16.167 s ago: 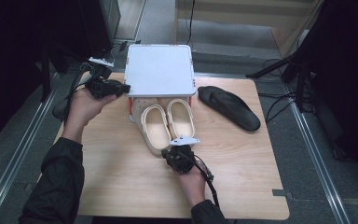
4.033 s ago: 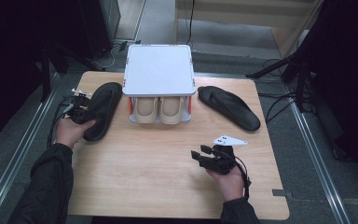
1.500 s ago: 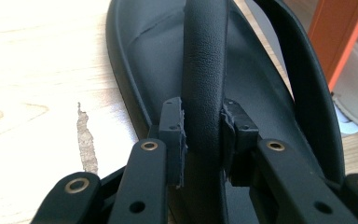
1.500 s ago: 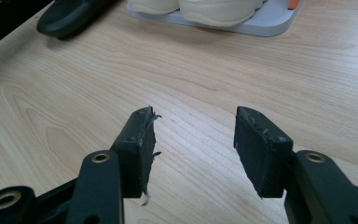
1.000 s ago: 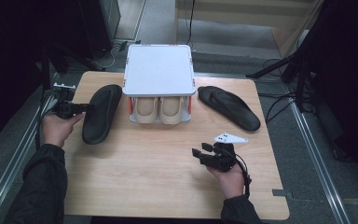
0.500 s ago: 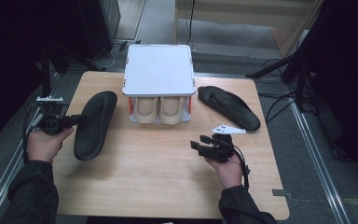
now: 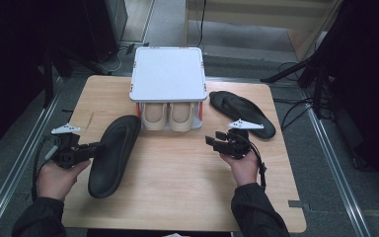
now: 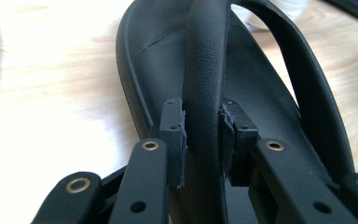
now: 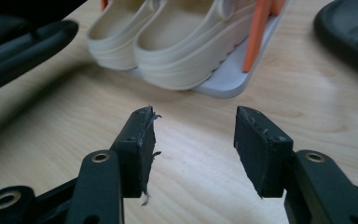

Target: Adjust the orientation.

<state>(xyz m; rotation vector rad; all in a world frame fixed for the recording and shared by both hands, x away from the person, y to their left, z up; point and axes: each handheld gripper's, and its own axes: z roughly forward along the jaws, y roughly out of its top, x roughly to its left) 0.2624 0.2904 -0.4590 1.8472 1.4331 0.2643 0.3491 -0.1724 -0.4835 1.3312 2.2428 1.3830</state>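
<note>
A wooden table (image 7: pixel 177 182) carries a white rack (image 7: pixel 168 74) at its far edge. One black sandal (image 7: pixel 114 154) lies left, another (image 7: pixel 242 112) right of the rack

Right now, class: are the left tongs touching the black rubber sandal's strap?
Touching: in the left gripper view, the left tongs clamp the black rubber sandal's strap, both pads pressing it.

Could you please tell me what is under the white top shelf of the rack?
A pair of beige clogs sits under the white top shelf; only their heel ends show, the fronts being covered.
</note>
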